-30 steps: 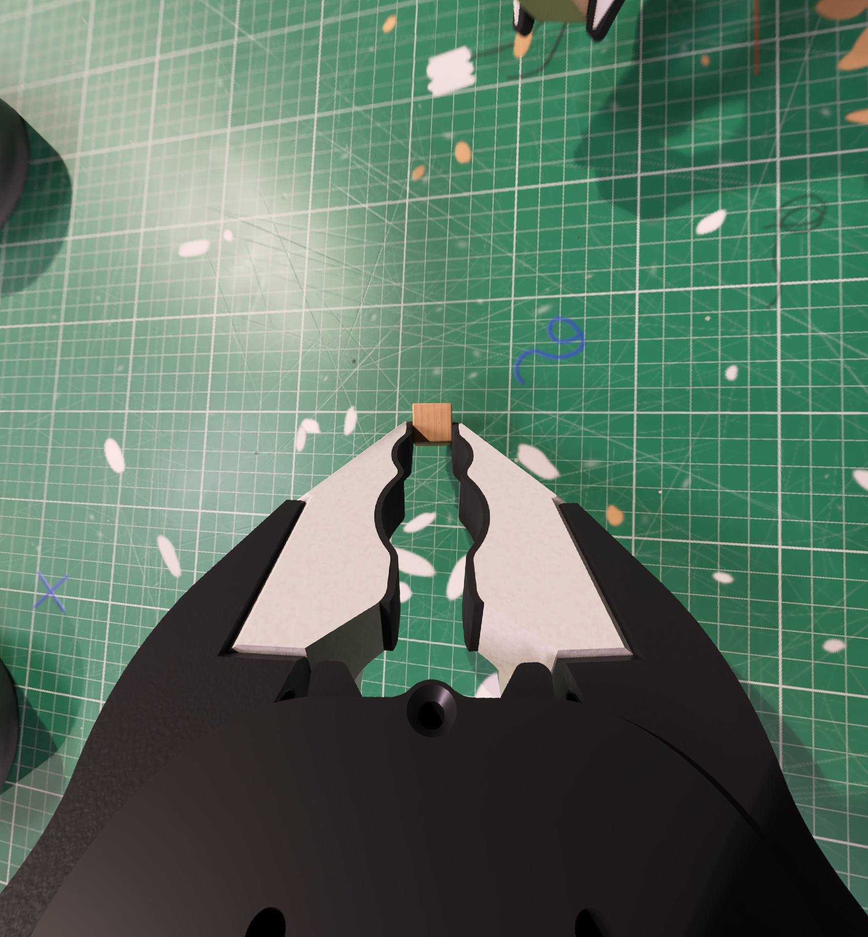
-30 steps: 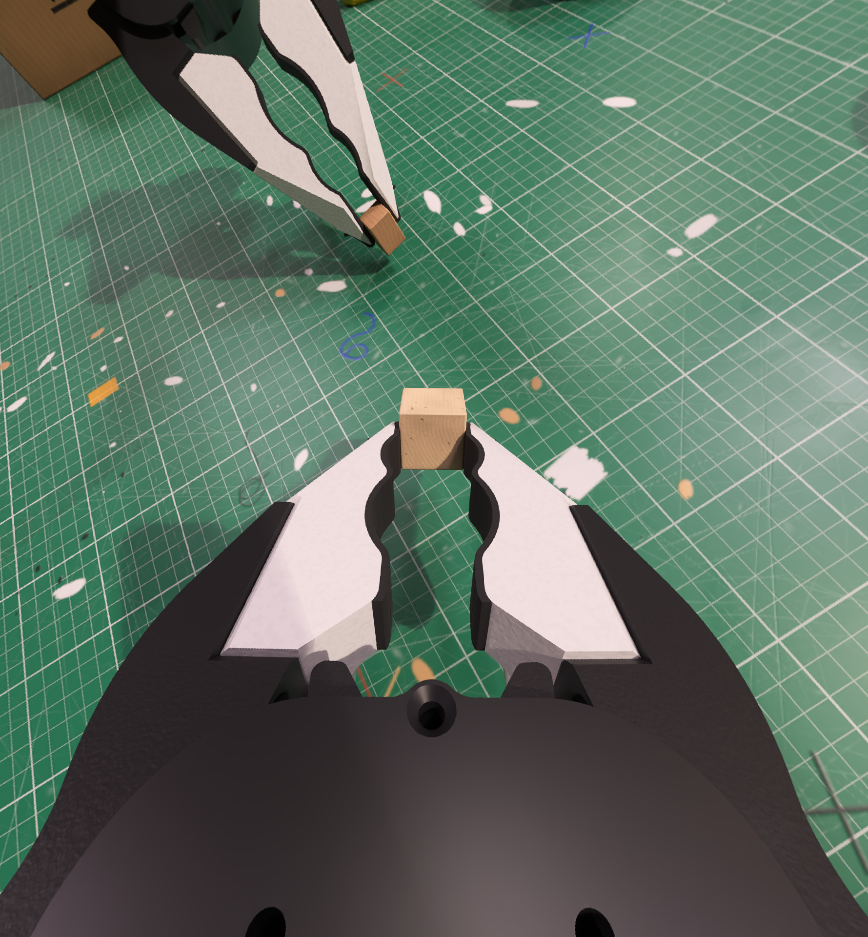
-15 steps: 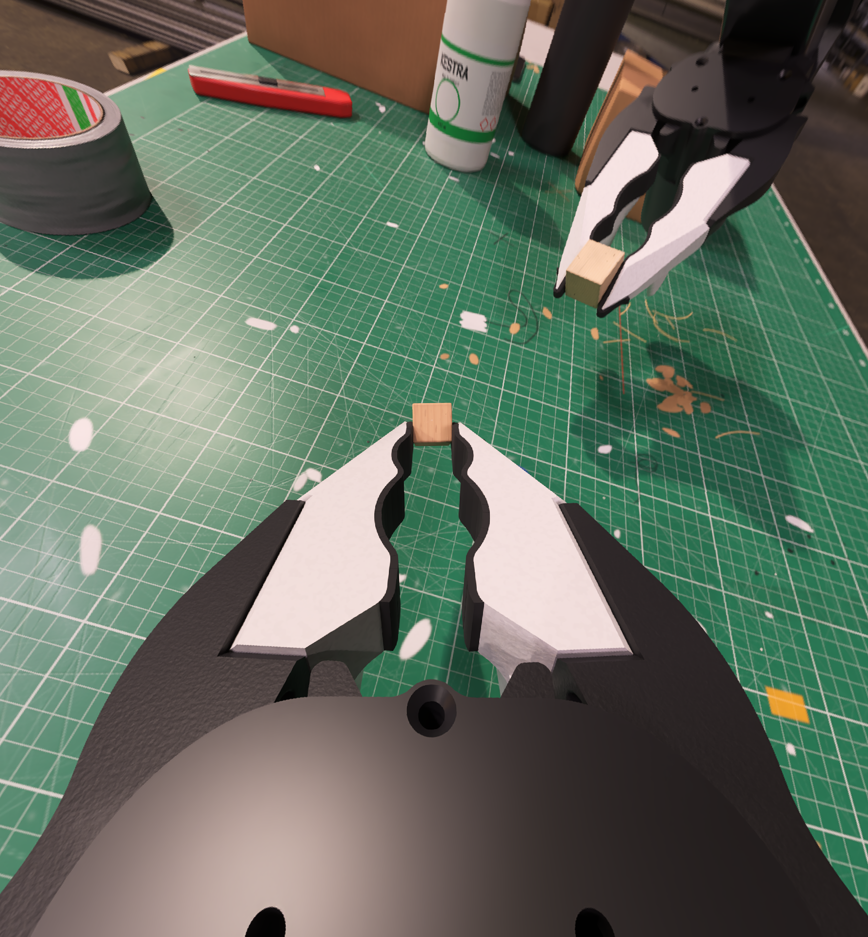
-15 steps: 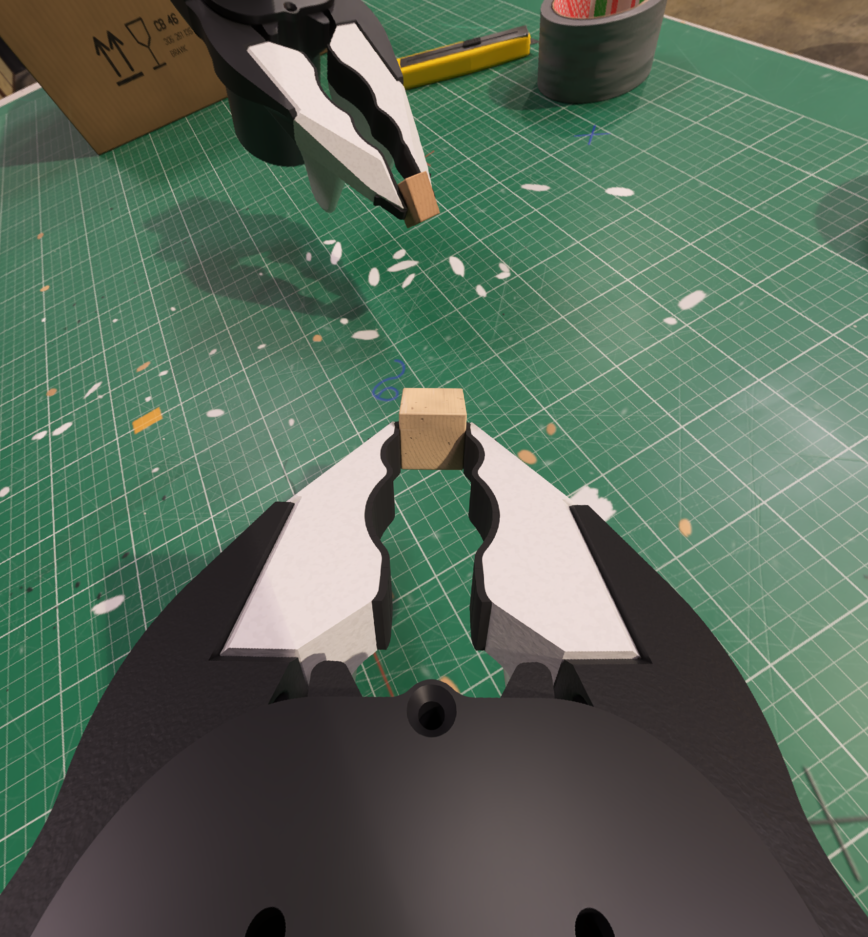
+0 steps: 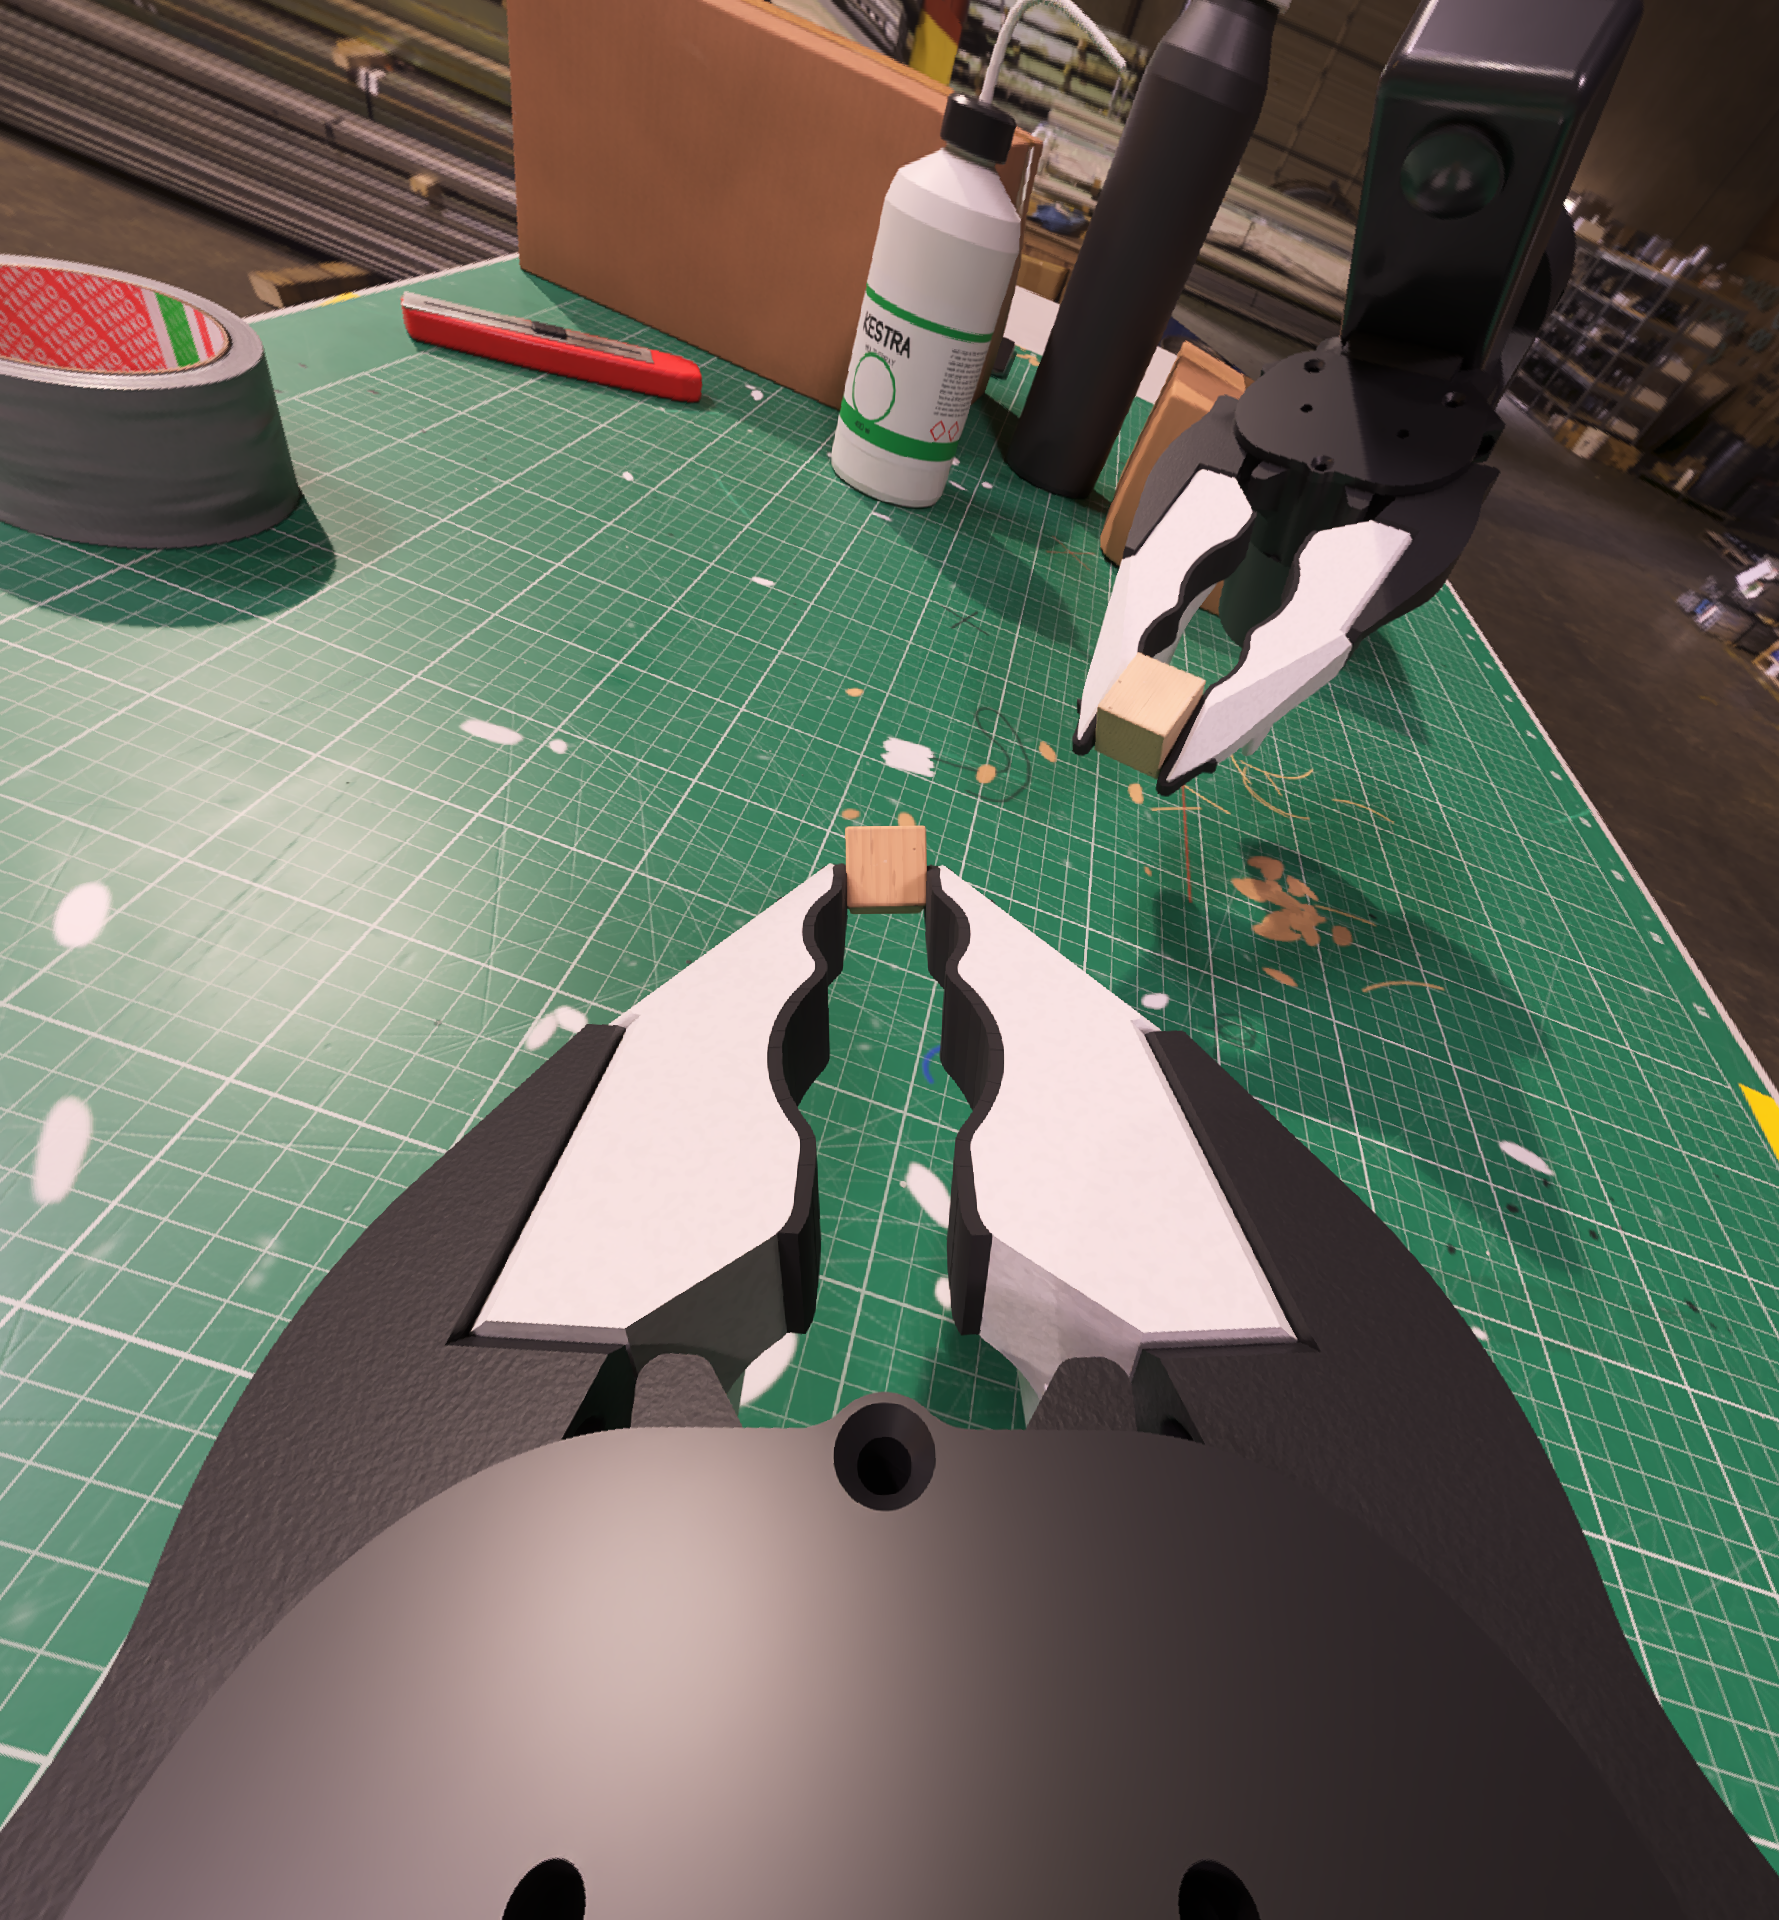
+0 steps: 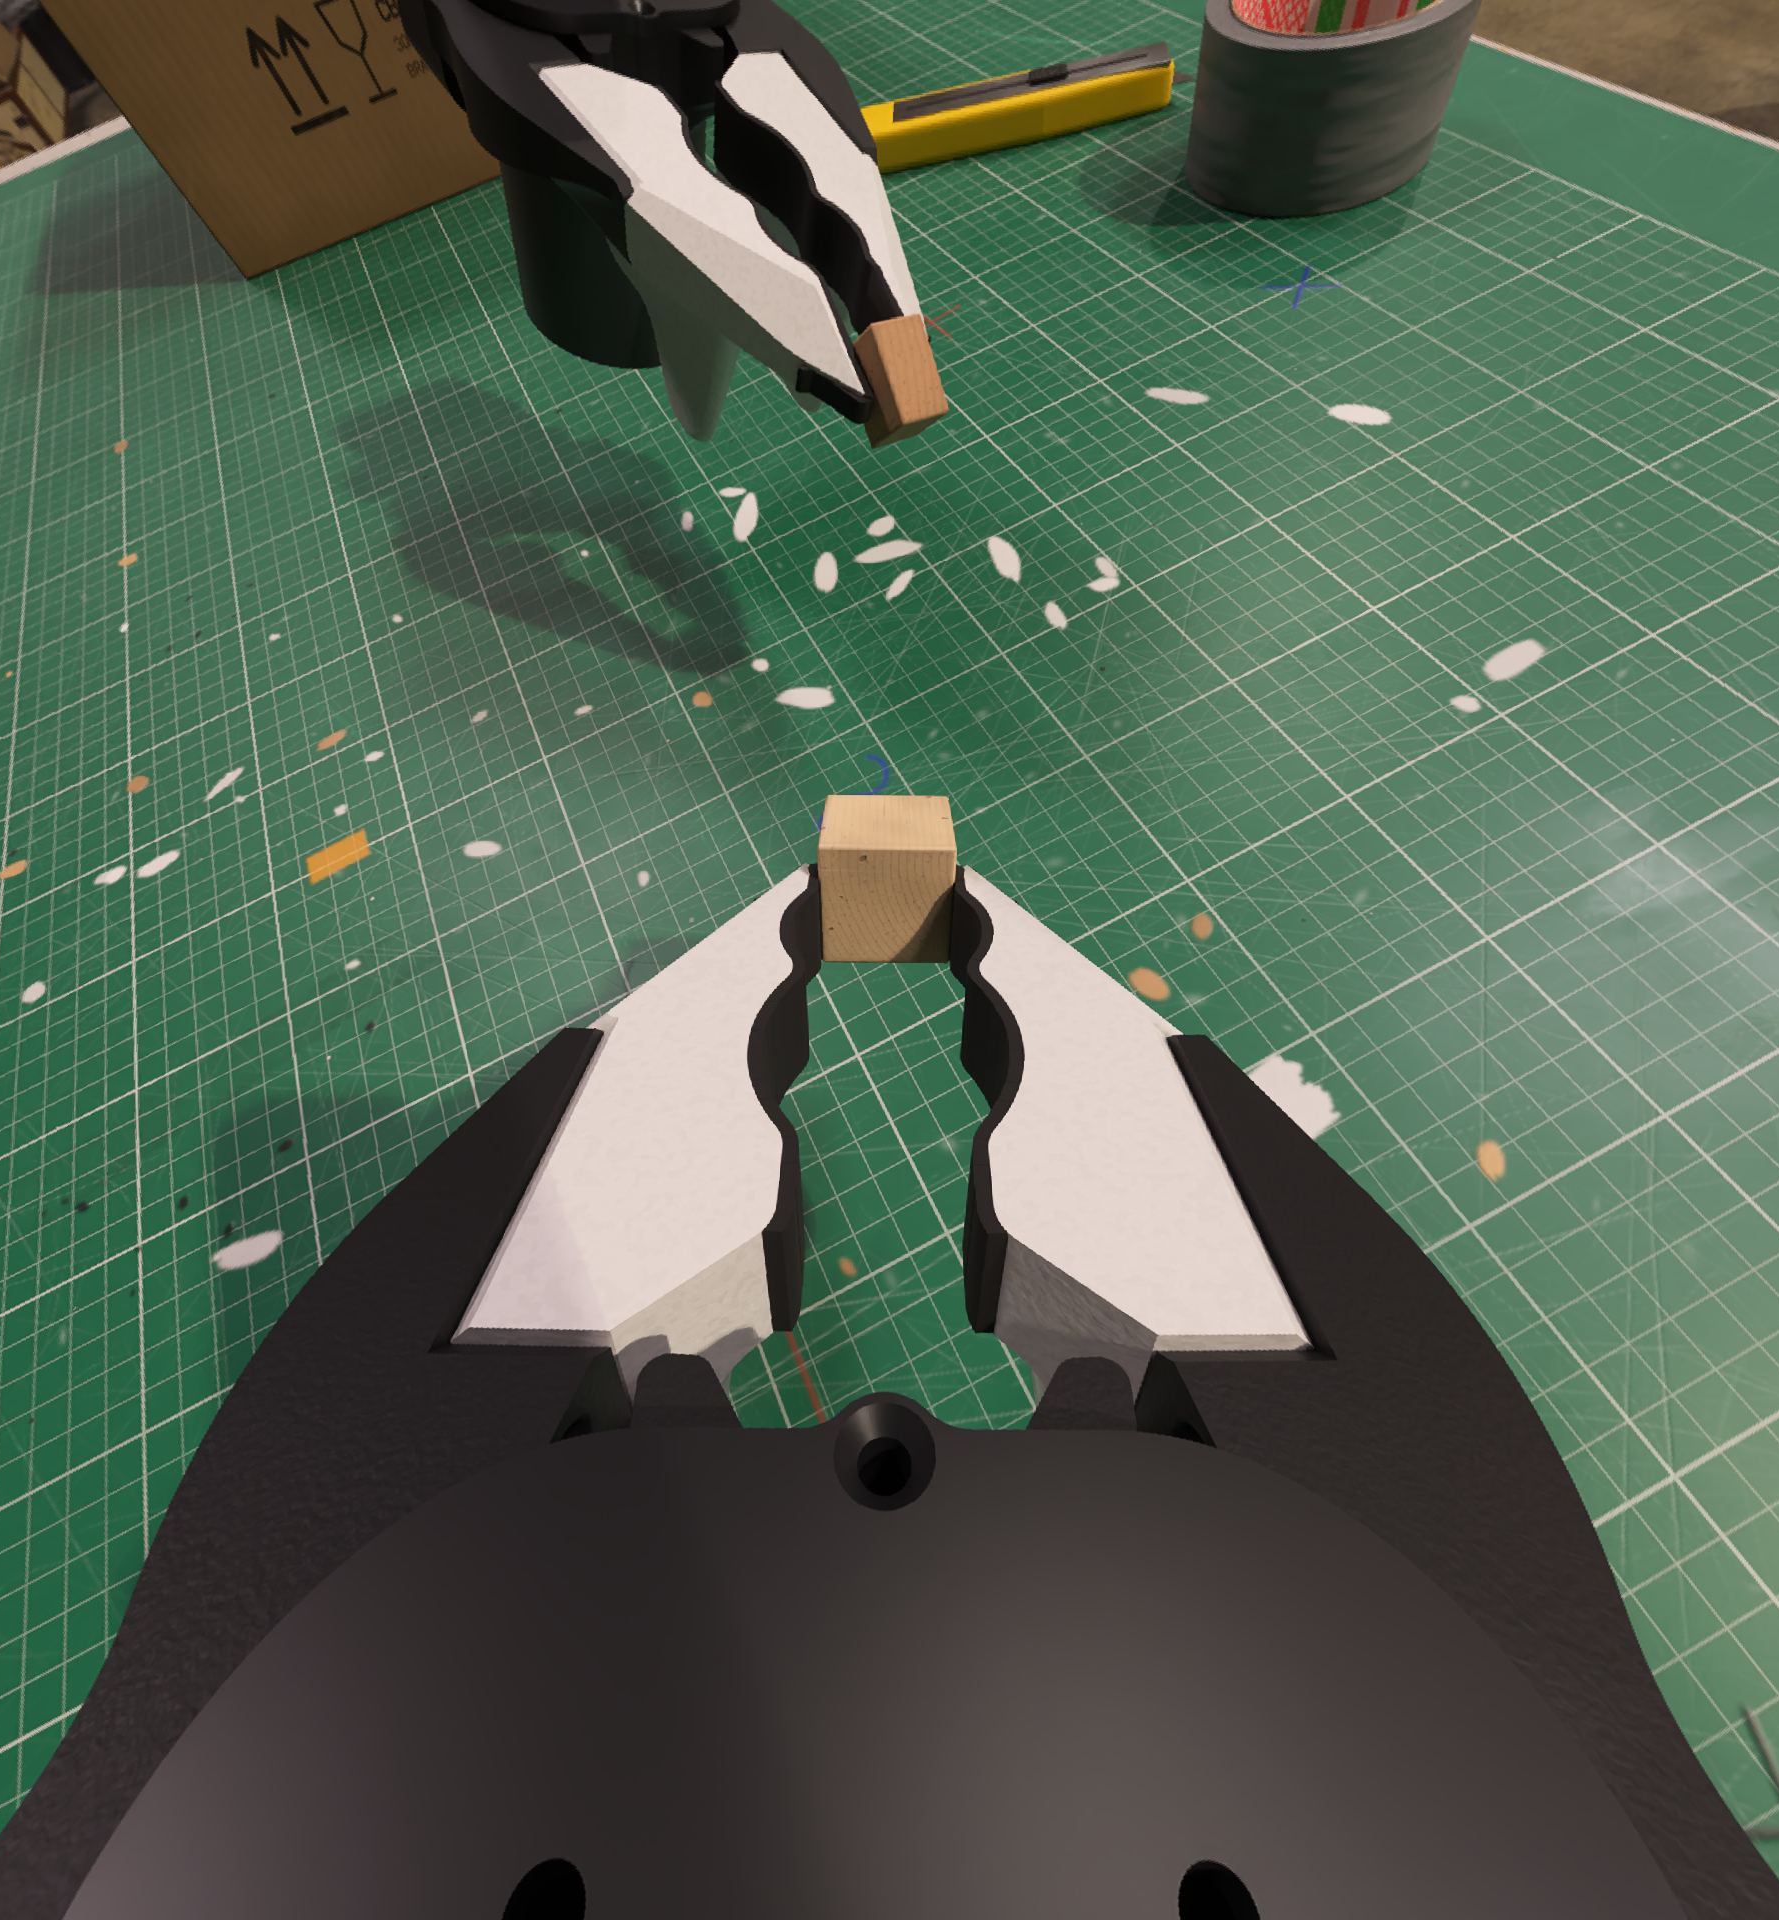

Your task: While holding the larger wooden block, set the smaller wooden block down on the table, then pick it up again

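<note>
Small reddish-tan wooden cube (image 5: 885,869): clamped at the fingertips, clear of the green mat. Larger pale wooden cube (image 6: 886,894): likewise clamped, airborne, end grain facing camera.

two wooden blocks (image 5: 885,869) (image 5: 1147,711), two tools (image 5: 886,896) (image 5: 1134,764)

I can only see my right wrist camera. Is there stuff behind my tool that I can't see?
Observer: Yes, a white bottle stands behind your right tool, beside a cardboard box.
Operator: Is anything red there?
Observer: A red cutter knife lies flat near that box.
Operator: Is my block touching the table?
Observer: No. The left wrist view shows the larger wooden block held clear above the green mat.
</note>
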Available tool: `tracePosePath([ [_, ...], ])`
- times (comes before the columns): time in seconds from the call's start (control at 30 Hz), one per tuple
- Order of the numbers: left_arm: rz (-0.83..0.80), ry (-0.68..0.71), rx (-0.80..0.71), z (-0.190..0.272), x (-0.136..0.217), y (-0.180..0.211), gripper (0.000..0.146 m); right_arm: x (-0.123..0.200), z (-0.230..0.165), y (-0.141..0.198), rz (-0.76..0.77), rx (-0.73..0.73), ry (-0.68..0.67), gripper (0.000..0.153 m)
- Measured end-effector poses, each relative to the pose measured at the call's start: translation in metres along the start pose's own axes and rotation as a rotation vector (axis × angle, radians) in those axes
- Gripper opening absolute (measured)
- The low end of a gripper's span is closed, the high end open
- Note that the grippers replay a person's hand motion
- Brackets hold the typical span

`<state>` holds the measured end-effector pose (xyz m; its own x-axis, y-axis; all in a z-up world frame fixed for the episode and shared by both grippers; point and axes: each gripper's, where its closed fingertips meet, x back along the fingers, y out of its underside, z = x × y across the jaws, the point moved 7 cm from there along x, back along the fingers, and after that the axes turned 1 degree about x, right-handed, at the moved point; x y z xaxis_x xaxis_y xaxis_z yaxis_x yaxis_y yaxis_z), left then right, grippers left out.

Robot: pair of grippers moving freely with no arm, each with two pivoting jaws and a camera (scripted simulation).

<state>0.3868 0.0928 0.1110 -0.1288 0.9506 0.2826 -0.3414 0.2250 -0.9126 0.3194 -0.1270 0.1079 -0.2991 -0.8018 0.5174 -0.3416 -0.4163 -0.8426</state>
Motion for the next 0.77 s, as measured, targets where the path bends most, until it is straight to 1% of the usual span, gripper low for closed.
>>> tracePosePath([
  [0.1,0.010,-0.010,-0.015,0.001,0.001,0.000,0.014,-0.002,0.000,0.001,-0.007,-0.001,-0.001,0.023],
  [0.17,0.007,-0.047,-0.056,0.001,0.002,-0.001,0.014,-0.004,0.001,0.001,-0.008,-0.005,-0.003,0.023],
  [0.2,0.004,-0.087,-0.101,0.001,0.003,-0.001,0.014,-0.004,0.001,0.001,-0.008,-0.006,-0.004,0.023],
  [0.27,-0.040,-0.234,-0.277,0.002,0.006,-0.002,0.014,-0.005,0.003,0.001,-0.018,-0.017,-0.003,0.023],
  [0.33,-0.113,-0.434,-0.534,0.004,0.009,-0.004,0.014,-0.004,0.008,0.001,-0.045,-0.034,0.004,0.023],
  [0.37,-0.145,-0.509,-0.656,0.007,0.009,-0.004,0.014,-0.004,0.011,0.001,-0.063,-0.038,0.015,0.023],
  [0.43,-0.197,-0.610,-0.850,0.012,0.007,-0.006,0.014,-0.006,0.021,0.001,-0.126,-0.030,0.050,0.023],
  [0.53,-0.262,-0.695,-1.026,0.014,0.002,-0.006,0.014,-0.013,0.034,-0.001,-0.231,0.006,0.085,0.023],
  [0.6,-0.281,-0.725,-1.085,0.012,-0.002,-0.003,0.014,-0.021,0.042,-0.005,-0.270,0.036,0.086,0.023],
  [0.77,-0.277,-0.757,-1.140,0.005,-0.005,0.005,0.014,-0.044,0.066,-0.014,-0.299,0.085,0.033,0.023],
])
